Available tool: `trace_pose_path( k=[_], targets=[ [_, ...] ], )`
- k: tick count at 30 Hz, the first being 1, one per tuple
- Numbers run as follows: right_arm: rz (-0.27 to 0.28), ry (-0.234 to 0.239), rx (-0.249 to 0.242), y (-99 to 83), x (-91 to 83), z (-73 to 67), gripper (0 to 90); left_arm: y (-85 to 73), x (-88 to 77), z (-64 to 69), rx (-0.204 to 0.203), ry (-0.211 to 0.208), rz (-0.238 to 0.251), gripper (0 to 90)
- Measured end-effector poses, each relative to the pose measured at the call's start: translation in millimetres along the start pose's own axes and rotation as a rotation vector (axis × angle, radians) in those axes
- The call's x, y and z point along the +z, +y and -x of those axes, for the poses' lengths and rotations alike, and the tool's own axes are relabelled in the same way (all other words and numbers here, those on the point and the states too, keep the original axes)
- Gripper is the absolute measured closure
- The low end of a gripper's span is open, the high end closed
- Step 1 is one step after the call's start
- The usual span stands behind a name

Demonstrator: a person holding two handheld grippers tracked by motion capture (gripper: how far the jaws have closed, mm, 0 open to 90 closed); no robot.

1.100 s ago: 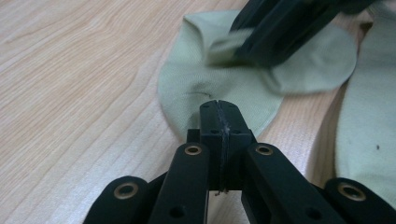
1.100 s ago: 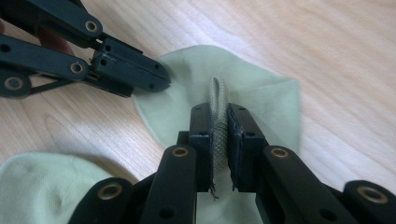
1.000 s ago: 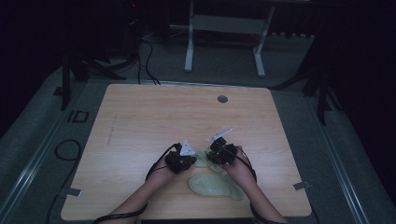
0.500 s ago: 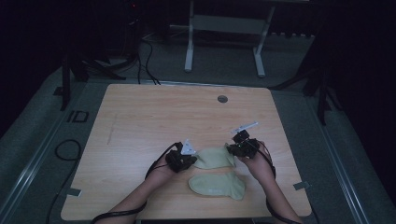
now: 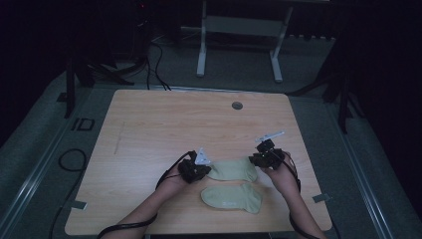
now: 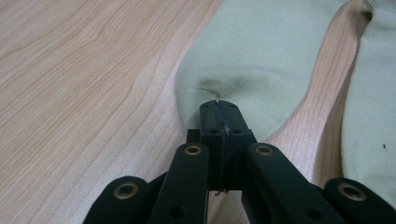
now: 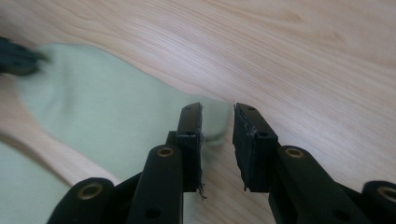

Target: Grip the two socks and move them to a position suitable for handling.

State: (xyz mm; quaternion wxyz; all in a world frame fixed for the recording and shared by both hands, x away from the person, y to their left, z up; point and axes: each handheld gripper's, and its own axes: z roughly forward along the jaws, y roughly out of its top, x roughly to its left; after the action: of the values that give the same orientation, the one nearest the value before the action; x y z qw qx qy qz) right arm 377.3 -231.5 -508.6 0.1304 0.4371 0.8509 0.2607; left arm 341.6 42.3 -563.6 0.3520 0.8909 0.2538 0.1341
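We start at the left gripper [image 6: 219, 109]: its jaws are clenched on one end of the upper sock [image 5: 233, 170], and in the left gripper view the fabric puckers right at the tips. That pinch is our anchor, so we keep it low on the table [image 5: 149, 129] and motionless; lifting it would drag the cloth and undo the flattening.

The upper sock lies stretched between the 2 grippers, near the front edge of the table. The lower sock [image 5: 232, 197] lies flat just in front of it, apart by a thin strip of bare wood, and we avoid brushing it.

At the right, the right gripper [image 7: 217, 116] sits at the sock's other end. Its jaws have just been opening and now stand parted; the sock's rounded tip [image 7: 212, 122] lies beside the inner jaw, not pressed by the pads. We judge this a release after a stretch. To finish it well, we open fully before withdrawing, so no pad snags the knit, and then back straight away from the tip.
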Motion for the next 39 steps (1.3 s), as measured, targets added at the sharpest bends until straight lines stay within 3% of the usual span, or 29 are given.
trace_pose_path(
  k=[5,10,12,15,21,32,37,39],
  targets=[
    [0.021,0.041,-0.042,0.2,1.4,-17.9,74.6,0.1,0.1,-0.5,-0.003,-0.001,0.001,89.1],
    [-0.031,0.037,-0.043,-7.7,22.1,-21.3,79.0,0.5,0.3,-1.0,0.002,0.001,-0.003,89.1],
    [-0.055,0.013,-0.045,-12.4,28.8,-20.1,78.5,0.9,0.4,-1.9,0.002,-0.001,-0.007,89.1],
    [-0.044,0.009,-0.023,-15.8,29.5,-14.7,76.9,1.8,1.4,-4.4,0.003,-0.003,-0.007,89.1],
    [-0.048,-0.029,-0.040,-13.4,30.5,-8.1,74.8,6.4,5.1,-8.1,0.004,0.000,-0.011,89.1],
    [-0.037,-0.031,-0.012,-3.1,37.9,1.8,72.1,16.6,14.6,-21.4,-0.010,0.009,-0.017,87.2],
    [-0.030,-0.047,-0.018,-2.7,39.0,-0.7,70.3,16.2,14.6,-21.9,-0.019,0.009,-0.014,86.1],
    [-0.023,-0.029,0.001,-3.4,37.7,-0.2,67.9,16.2,14.5,-21.6,-0.021,0.010,-0.014,86.2]
  ],
)
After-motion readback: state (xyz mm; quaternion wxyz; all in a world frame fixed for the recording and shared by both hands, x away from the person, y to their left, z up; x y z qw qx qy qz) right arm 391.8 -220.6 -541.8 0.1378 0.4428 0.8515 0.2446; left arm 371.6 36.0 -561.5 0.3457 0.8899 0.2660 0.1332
